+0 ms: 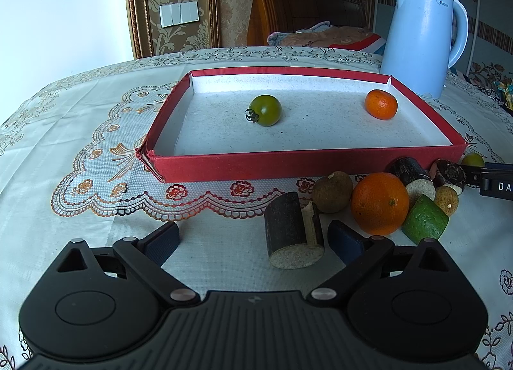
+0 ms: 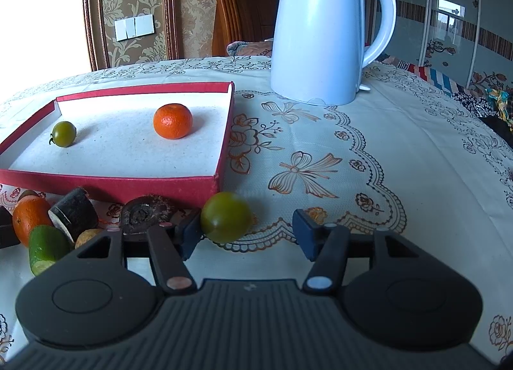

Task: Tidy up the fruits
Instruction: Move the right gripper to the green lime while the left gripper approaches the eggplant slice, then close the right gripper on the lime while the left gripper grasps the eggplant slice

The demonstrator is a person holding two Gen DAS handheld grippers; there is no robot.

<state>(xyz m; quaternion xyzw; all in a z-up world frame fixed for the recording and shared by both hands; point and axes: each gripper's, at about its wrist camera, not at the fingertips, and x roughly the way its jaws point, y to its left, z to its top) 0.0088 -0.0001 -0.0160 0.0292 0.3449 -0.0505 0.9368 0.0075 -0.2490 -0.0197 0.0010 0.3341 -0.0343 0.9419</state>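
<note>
Meanwhile, from the left wrist view, only a small part of the sorting is seen done: a green tomato and a small mandarin lie well apart inside the red tray on the cloth-covered tabletop. Most of the fruit is left outside, heaped just before the tray's near right corner: a large orange, a brown round fruit, a cut green piece and several dark sugarcane sections, one sugarcane piece standing nearest the camera. The left gripper is held low over the cloth with its fingers spread and nothing gripped, the sugarcane piece standing between them but untouched.

From the right wrist view, the same two fruits are shown in the tray, with a pale blue kettle standing beyond it. The right gripper is seen partly parted around a second green tomato, which lies on the cloth just outside the tray's corner; its left finger sits against the fruit while the right finger stands clear, so no grasp is judged made yet. The pile is seen at lower left, untouched.
</note>
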